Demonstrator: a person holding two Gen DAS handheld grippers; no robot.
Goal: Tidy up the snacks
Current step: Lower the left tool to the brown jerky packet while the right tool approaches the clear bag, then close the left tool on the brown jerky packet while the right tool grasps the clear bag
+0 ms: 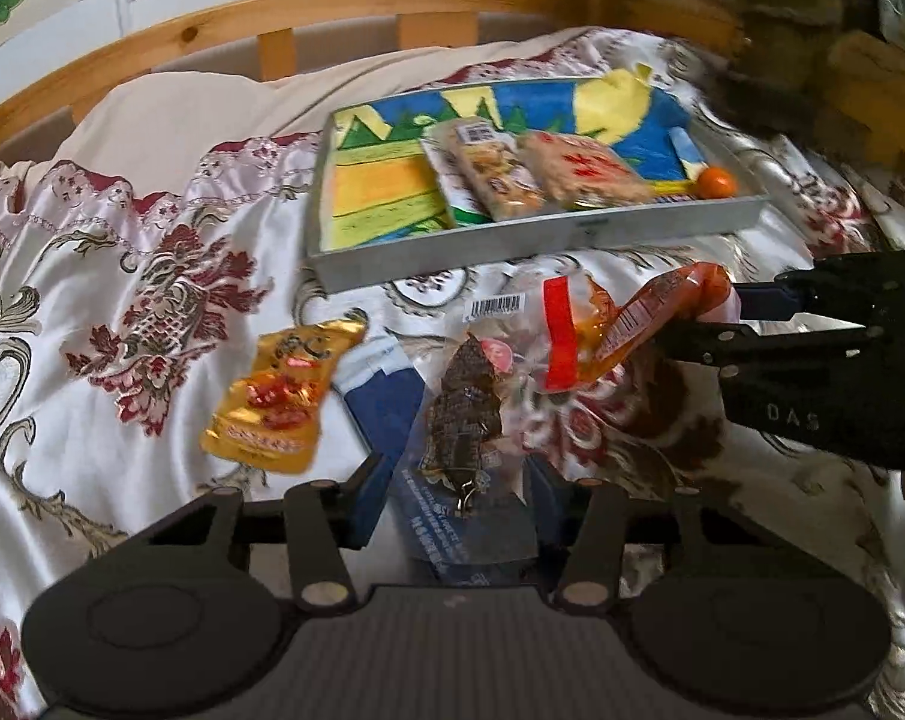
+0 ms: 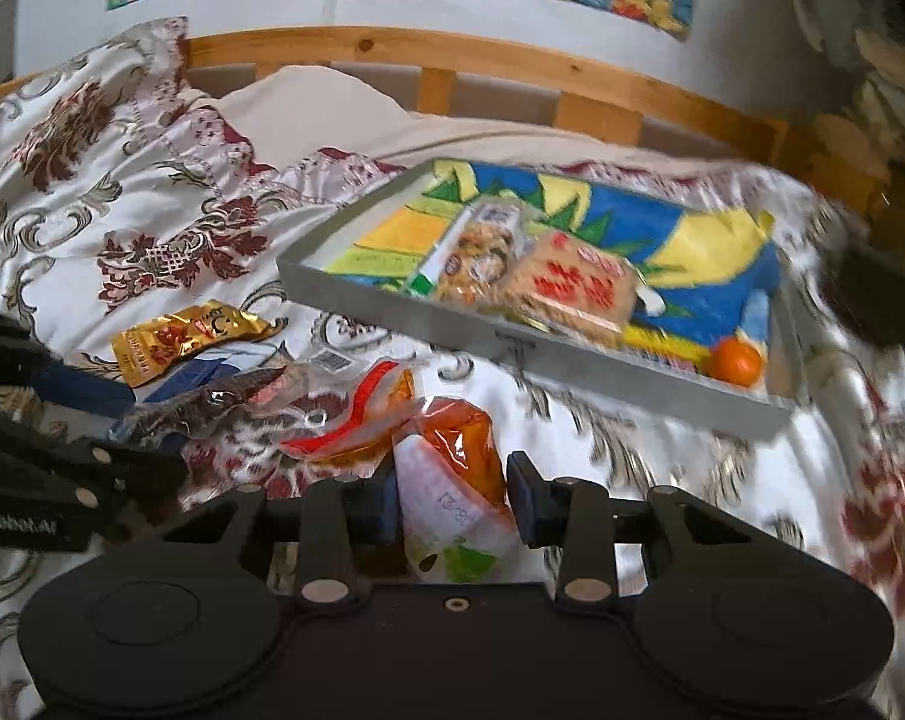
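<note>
- The bed (image 1: 122, 252) carries everything, spread with a shiny white cover patterned in dark red and gold flowers, and a wooden headboard (image 1: 356, 0) runs behind it.
- A grey tray (image 1: 548, 234) lined with a bright blue, yellow and green drawing lies on the cover toward the headboard.
- Inside the tray, two flat snack packs (image 1: 548, 171) lie side by side near its front wall, and a small orange ball (image 1: 718, 180) sits at the right corner.
- The left hand-held gripper (image 1: 458, 501) pinches a clear packet holding a dark brown snack (image 1: 461, 420); its blue pads sit on either side of the wrapper.
- The right hand-held gripper (image 2: 452, 501) has its pads pressed on an orange packet (image 2: 452, 456) with a white label.
- A clear packet with a red stripe (image 2: 356, 426) lies on the cover just beside the orange one, in front of the tray.
- A gold packet (image 1: 281, 393) with red print lies on the cover at the left, apart from the tray.
- A blue and white packet (image 1: 380, 384) lies next to the gold one, partly under the dark snack's wrapper.
</note>
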